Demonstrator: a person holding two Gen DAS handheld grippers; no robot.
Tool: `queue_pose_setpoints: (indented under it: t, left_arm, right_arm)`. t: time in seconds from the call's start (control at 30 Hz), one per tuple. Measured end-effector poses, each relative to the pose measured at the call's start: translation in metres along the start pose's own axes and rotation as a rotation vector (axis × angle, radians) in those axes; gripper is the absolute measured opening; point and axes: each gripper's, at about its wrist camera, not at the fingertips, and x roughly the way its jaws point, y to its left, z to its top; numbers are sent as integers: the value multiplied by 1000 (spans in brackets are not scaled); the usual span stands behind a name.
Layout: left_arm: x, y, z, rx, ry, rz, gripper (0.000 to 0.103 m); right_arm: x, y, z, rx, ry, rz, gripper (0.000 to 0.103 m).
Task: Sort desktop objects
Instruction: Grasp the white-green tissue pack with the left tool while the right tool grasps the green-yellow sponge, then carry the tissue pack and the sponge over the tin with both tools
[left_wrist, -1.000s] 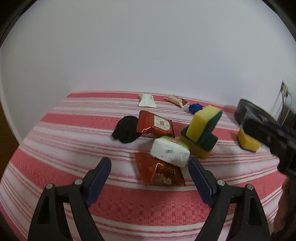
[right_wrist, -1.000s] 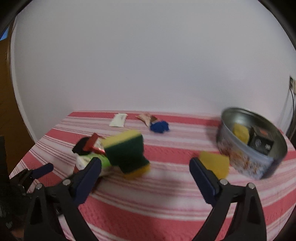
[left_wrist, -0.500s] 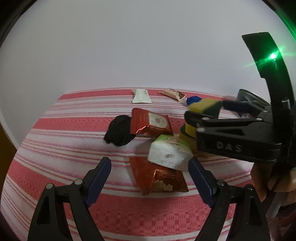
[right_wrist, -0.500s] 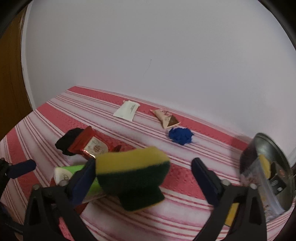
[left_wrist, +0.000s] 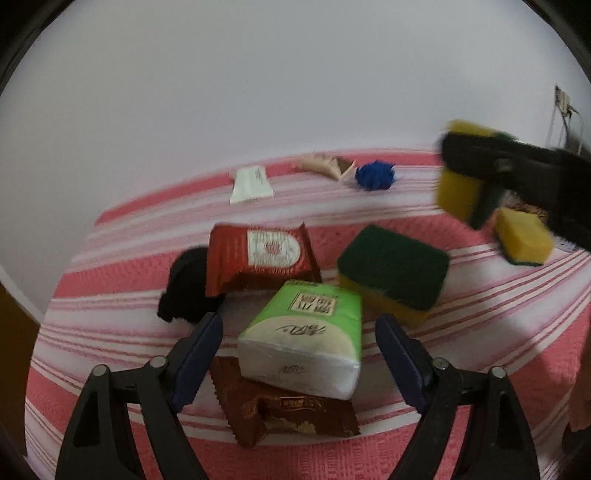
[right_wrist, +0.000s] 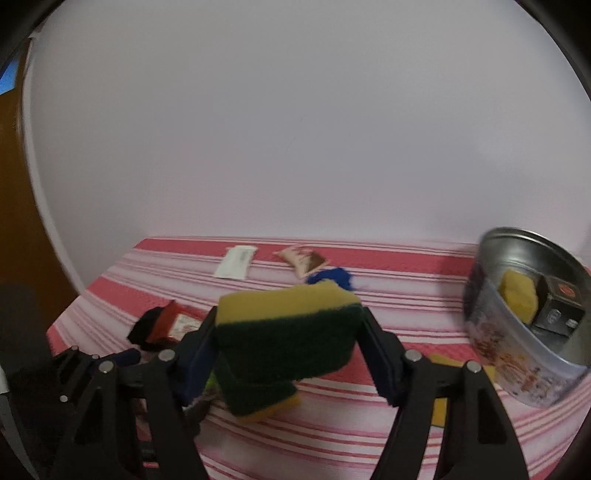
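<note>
Landmark: green tissue pack (left_wrist: 306, 332), lying on the striped counter (left_wrist: 480, 332) atop a brown wrapper (left_wrist: 291, 413).
Left gripper (left_wrist: 299, 354): fingers have just been closing and now bracket the tissue pack, pads not yet touching it; pitched steeply down, nearer the pack than a second ago.
Behind pack: red packet (left_wrist: 258, 254), black cloth (left_wrist: 184, 288).
Right of pack: green-topped sponge (left_wrist: 391, 273), now uncovered.
Right gripper (right_wrist: 288, 350): fingers have just been closing and now clamp the upper sponge (right_wrist: 284, 332), lifted off that stack.
Far right of pack: tin (right_wrist: 517, 354), the sponge's likely destination.
</note>
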Motion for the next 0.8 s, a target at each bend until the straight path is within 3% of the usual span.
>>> queue_pose_setpoints:
  t: [0.03,0.07,0.17,0.33,0.67,0.8]
  left_arm:
    - [1,5,1,-26,3,-26,55]
    - [2,11,1,-68,3,-58,52]
    - [1,27,-1,-166,-3,-102,52]
    - [-13,25,-2,-203,-51,-136,52]
    - [-61,-21,13,-125,-203,-218,52]
    - [-65,-45,27,-99,-217,-252,52]
  right_arm:
    - [-1,-2,-1,8,-2,-10,72]
    - [-3,-3,-1,15,-6,-19,72]
    - [-12,-9,0,46,-41,-47,72]
    - [-34,-17,-5,59,-101,-130,72]
    - [-69,-38,-15,67,-172,-292,72]
    - [-77,-57,-16,65,-160,-336,72]
